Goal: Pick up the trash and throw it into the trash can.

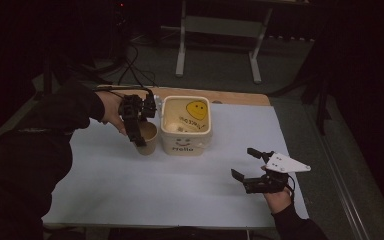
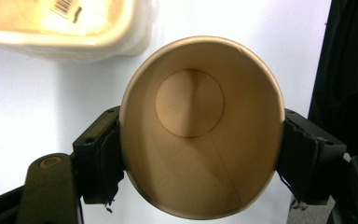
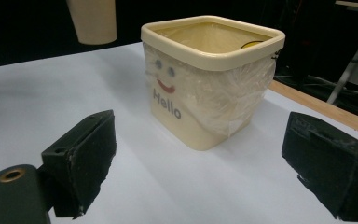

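My left gripper is shut on a tan paper cup, held above the white table sheet just left of the bin. In the left gripper view the empty cup sits between both pads, its mouth facing the camera. A cream square bin with a plastic liner, a face and "Hello" on its front stands mid-table. My right gripper hovers open at the front right, nothing between its jaws. In the right gripper view the bin stands ahead and the cup hangs at the top left.
A white sheet covers the wooden table. A person's dark sleeve fills the left side. Behind the table stands a grey metal frame on the floor, with cables nearby.
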